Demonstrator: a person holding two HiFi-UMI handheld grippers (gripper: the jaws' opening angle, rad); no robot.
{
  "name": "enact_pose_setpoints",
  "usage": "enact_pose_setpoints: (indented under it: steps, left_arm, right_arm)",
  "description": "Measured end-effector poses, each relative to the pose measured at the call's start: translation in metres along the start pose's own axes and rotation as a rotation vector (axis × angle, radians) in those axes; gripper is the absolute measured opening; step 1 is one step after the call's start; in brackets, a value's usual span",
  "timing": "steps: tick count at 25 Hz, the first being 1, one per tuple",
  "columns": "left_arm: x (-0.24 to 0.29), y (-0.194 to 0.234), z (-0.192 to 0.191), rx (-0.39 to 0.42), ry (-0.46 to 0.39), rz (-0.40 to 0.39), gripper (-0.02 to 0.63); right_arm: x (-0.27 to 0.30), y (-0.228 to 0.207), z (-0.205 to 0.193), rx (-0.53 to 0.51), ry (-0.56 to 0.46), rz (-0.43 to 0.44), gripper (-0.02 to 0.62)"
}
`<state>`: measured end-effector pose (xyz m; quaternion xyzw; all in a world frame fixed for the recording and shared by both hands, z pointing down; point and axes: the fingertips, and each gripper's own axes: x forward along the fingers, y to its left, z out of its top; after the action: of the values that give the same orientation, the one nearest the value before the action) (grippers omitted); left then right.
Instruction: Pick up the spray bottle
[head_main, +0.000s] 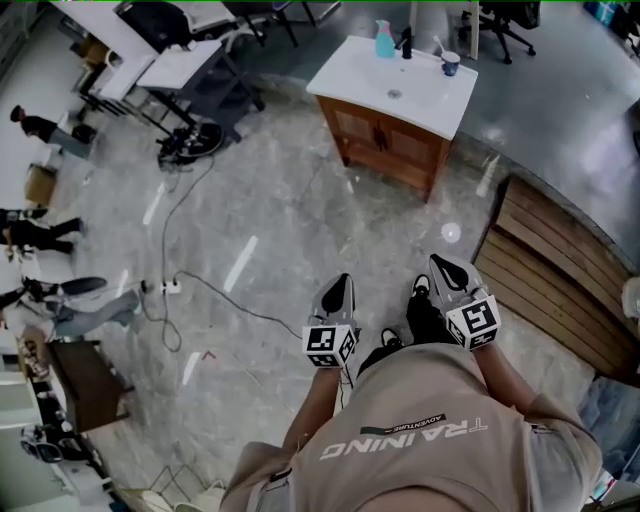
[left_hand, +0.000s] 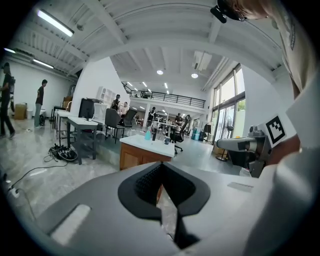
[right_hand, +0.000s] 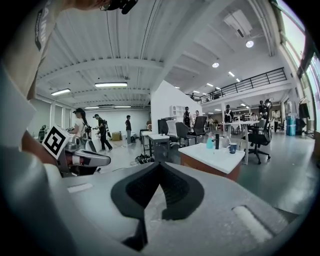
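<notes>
Risks, as judged: the floor cable (head_main: 190, 280) trails left of the walk-up and could trip the person. The spray bottle (head_main: 384, 40) stands at the back edge of the white countertop (head_main: 430, 98), well ahead, with a black pump bottle (head_main: 406, 43) just beside it. Arriving with jaws closed could topple either.

Left gripper (left_hand: 161, 165): jaws pressed together, nothing between. Right gripper (right_hand: 159, 164): likewise closed and empty. Neither touches anything.
</notes>
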<state>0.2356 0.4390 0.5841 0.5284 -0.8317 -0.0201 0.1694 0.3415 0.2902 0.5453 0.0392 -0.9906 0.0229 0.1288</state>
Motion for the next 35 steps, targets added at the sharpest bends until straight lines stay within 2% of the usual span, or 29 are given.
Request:
enact_pose_setpoints:
  steps: [6,11,14,17,22,25,29,35]
  left_arm:
    - [0.043,-0.002,0.003,0.011,0.040,-0.003,0.012]
    - [0.100,0.001,0.034,0.077,0.053,-0.023,0.012]
    - [0.128,0.005,0.055,0.096,0.040,0.000,0.012]
    - [0.153,0.019,0.072,0.086,0.041,0.038,0.012]
    - [0.189,0.032,0.076,0.039,0.059,0.099,0.012]
    - [0.208,0.037,0.077,0.028,0.072,0.116,0.012]
    - [0.231,0.039,0.082,0.008,0.092,0.106,0.012]
    - [0.264,0.064,0.089,0.022,0.094,0.059,0.012]
  right_arm:
    - [0.043,-0.029,0.000,0.030,-0.003,0.041,0.002]
    - [0.096,-0.077,0.020,0.043,-0.048,0.061,0.002]
    - [0.123,-0.108,0.026,0.045,-0.052,0.070,0.002]
    - [0.151,-0.137,0.035,0.030,-0.061,0.064,0.002]
    - [0.190,-0.174,0.048,-0.073,-0.059,0.074,0.002]
    - [0.207,-0.186,0.047,-0.048,-0.048,0.097,0.002]
    - [0.222,-0.196,0.042,-0.030,-0.006,0.122,0.002]
    - [0.255,-0.210,0.040,-0.012,0.022,0.064,0.002]
